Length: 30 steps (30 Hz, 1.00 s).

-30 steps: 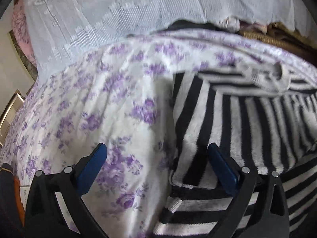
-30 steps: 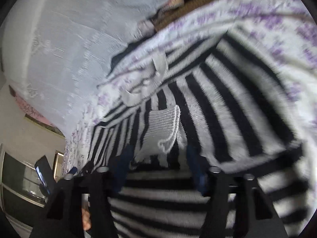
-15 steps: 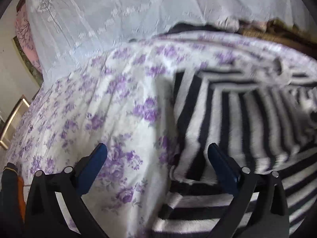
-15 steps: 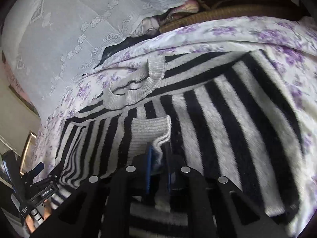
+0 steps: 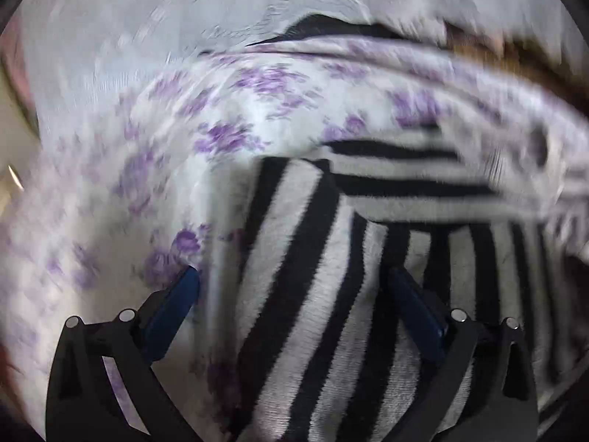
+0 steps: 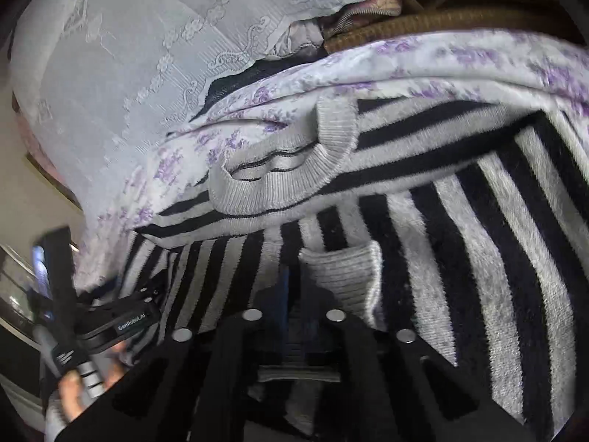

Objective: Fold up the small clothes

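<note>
A black-and-white striped sweater (image 6: 460, 228) lies spread on a purple-flowered bedsheet (image 5: 228, 136), its ribbed grey collar (image 6: 279, 180) toward the far side. My right gripper (image 6: 294, 294) is shut on the grey ribbed sleeve cuff (image 6: 342, 276), folded over the sweater's body. My left gripper (image 5: 294, 294) is open, its blue pads straddling the sweater's left edge (image 5: 291, 276). The left gripper also shows in the right wrist view (image 6: 121, 316) at the lower left, held by a hand.
A white lace cover (image 6: 147, 55) hangs behind the bed. A brown woven mat (image 6: 441, 22) and bundled fabric (image 6: 360, 7) lie at the far edge. A wall and frame (image 6: 44, 162) stand at the left.
My right gripper closed on the sleeve cuff and holds it. My left gripper moved forward and right, so the sweater's left edge now sits between its open fingers.
</note>
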{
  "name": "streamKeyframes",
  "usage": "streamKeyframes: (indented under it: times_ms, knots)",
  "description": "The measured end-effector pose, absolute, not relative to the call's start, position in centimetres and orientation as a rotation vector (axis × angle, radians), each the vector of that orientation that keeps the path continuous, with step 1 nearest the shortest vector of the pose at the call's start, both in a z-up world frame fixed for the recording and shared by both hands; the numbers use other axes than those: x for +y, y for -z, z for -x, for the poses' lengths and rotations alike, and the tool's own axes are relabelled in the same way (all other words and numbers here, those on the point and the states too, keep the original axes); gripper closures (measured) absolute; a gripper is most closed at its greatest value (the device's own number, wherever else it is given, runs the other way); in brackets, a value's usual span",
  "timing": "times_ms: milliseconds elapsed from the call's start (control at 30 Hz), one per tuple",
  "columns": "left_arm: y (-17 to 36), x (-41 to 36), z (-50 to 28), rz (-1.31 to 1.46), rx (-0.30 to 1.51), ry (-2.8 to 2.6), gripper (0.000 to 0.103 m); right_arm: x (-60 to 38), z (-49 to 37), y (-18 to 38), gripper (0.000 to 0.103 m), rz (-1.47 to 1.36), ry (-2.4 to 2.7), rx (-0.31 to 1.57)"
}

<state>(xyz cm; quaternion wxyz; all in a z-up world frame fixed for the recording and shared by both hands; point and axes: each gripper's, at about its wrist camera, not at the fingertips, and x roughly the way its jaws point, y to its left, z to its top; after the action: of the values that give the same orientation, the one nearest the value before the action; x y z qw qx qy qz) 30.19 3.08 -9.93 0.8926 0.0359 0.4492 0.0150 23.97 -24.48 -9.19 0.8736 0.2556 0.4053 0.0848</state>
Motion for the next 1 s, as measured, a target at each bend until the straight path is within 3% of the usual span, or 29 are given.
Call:
streamKeyframes:
  times_ms: [133,200,267,367,633,767,833,1000]
  knots:
    - [8.1,5.3,-27.8,-0.002,0.891,-0.047,0.005,-23.6,-20.8,6.5,0.081,-0.43,-0.16,0.759]
    - [7.5,5.4,-26.1,0.031,0.906,0.062,0.005,-22.1,-19.4,5.9,0.069,-0.366,-0.198,0.764]
    - [7.7,4.9,-24.5,-0.005,0.921,0.112,0.005,-20.2,-19.0,6.8,0.064,-0.247,-0.184,0.82]
    - [10.0,3.4,-23.5,-0.14,0.95,0.06,0.004,-19.2,-18.9,8.4,0.063,-0.171,-0.148,0.841]
    - [5.7,2.4,-23.5,-0.135,0.845,0.013,0.004,-18.9,-19.7,4.4,0.064,-0.183,-0.123,0.788]
    - [6.7,0.3,-26.5,-0.189,0.878,-0.017,0.004,-19.7,-23.7,8.0,0.064,-0.26,-0.106,0.898]
    - [9.4,0.1,-27.7,-0.21,0.904,-0.076,0.004,-19.8,-23.6,8.7,0.064,-0.255,-0.129,0.851]
    - [8.6,3.0,-26.6,-0.044,0.885,-0.013,0.004,-19.8,-21.2,7.1,0.062,-0.243,-0.116,0.809]
